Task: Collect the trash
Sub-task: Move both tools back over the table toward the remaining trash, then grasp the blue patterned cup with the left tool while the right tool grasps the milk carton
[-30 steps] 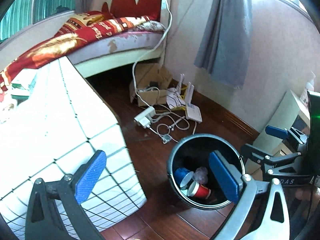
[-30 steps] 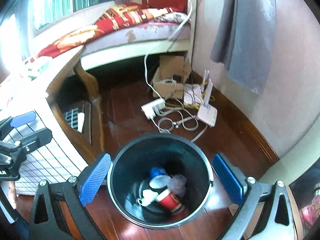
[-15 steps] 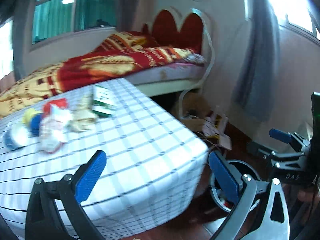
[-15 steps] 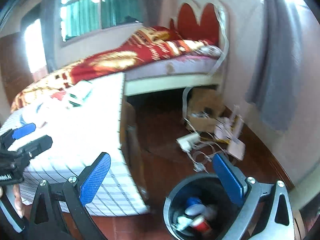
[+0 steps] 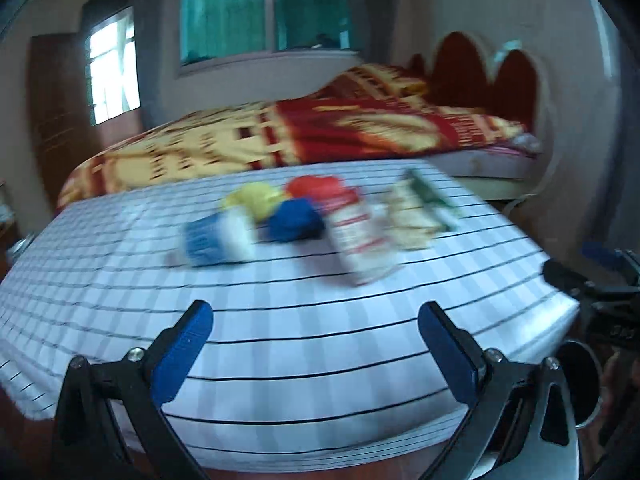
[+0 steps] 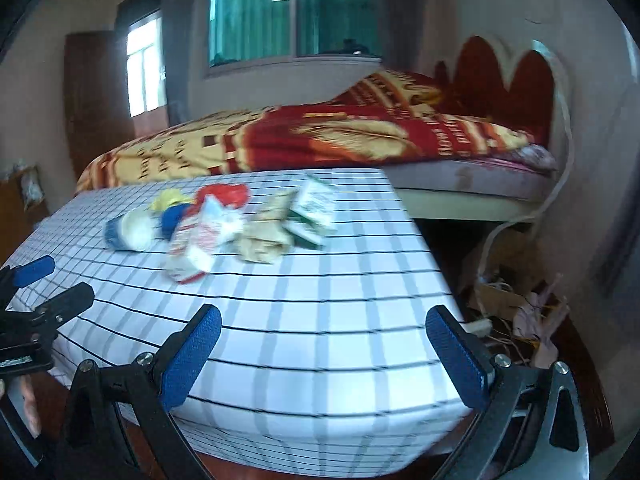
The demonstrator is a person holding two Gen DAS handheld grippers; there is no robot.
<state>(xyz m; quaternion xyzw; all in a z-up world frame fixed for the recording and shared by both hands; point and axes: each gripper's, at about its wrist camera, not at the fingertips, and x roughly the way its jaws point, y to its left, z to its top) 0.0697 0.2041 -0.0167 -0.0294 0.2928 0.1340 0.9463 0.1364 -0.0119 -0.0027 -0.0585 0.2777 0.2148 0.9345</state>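
Both my grippers, left gripper (image 5: 314,344) and right gripper (image 6: 324,350), gape empty; the red-white carton (image 5: 362,236) lies ahead, lengthwise away, nearer my left.

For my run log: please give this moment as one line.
phase: approach | left gripper: open, empty | right gripper: open, empty | trash pile: on checked table

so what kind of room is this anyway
Most likely a bedroom in a home. A bed with a red and gold blanket and a scalloped headboard stands under a window, and a table with a checked cloth holds a pile of trash.
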